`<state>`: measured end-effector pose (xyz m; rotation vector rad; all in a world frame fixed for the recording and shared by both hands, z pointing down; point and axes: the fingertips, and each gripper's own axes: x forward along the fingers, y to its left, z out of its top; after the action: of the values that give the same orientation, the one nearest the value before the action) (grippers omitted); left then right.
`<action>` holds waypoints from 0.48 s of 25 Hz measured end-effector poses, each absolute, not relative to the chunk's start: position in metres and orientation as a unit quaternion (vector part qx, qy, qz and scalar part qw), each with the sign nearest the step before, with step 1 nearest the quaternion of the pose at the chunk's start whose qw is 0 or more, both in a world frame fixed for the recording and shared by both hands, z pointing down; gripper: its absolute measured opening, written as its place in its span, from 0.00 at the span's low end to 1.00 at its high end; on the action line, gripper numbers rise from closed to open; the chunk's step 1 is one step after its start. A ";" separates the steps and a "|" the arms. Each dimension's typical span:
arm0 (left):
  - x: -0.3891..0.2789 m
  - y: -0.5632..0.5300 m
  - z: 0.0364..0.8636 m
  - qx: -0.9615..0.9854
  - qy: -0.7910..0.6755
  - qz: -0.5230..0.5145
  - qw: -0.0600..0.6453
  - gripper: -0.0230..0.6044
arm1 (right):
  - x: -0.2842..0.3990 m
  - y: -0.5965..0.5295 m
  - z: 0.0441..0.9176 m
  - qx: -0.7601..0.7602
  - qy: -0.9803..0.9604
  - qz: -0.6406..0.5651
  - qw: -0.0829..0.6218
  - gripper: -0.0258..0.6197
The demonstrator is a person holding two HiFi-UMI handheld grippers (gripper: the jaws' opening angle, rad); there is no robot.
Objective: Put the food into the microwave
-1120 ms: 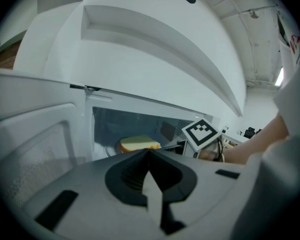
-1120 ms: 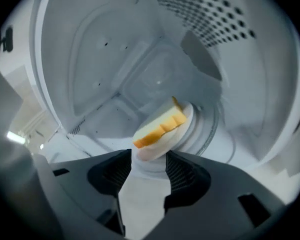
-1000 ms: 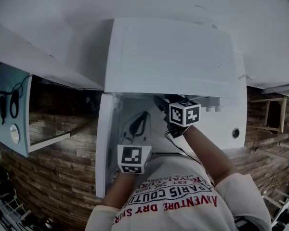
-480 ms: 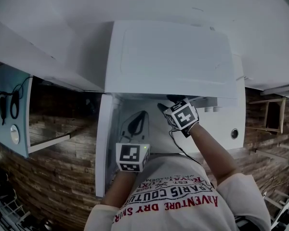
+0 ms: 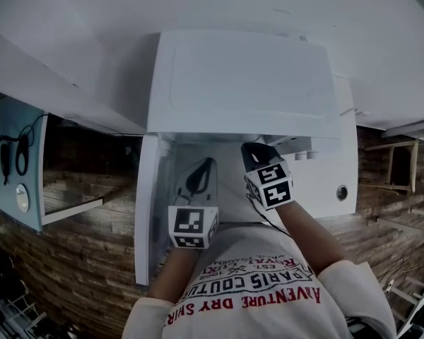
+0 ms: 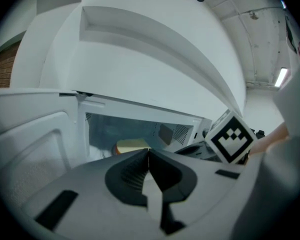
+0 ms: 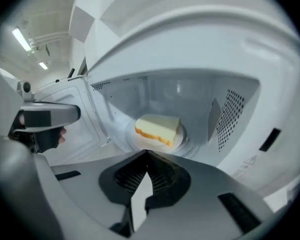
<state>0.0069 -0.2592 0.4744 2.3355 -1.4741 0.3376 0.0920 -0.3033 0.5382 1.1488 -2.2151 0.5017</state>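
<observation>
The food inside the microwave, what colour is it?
The food is pale yellow with an orange edge, clearest in the right gripper view.

1. A wood-plank surface (image 5: 78,260) spreads low on both sides.
2. A blue panel (image 5: 0,119) stands at the left edge.
3. Black cables (image 5: 20,150) hang on it, above a round white disc (image 5: 21,196).
4. A wooden frame (image 5: 399,167) stands at the right.
5. Strip lights (image 7: 21,39) glow on the ceiling.

Microwave cavity (image 7: 176,91) open ahead; food (image 7: 157,129) on its floor.
</observation>
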 end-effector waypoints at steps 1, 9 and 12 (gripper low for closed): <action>0.008 -0.258 0.473 0.826 -0.522 0.120 0.176 0.05 | 0.091 -0.300 0.529 0.432 -0.838 0.180 0.282 0.06; 0.020 -0.256 0.438 0.832 -0.530 0.100 0.127 0.05 | 0.094 -0.271 0.448 0.441 -0.876 0.115 0.157 0.06; 0.024 -0.255 0.421 0.834 -0.534 0.089 0.106 0.05 | 0.100 -0.262 0.423 0.446 -0.881 0.083 0.134 0.06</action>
<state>0.0237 -0.2546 0.4209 2.4559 -1.5734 0.2622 0.1004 -0.2623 0.4233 1.2930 -2.5552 0.2396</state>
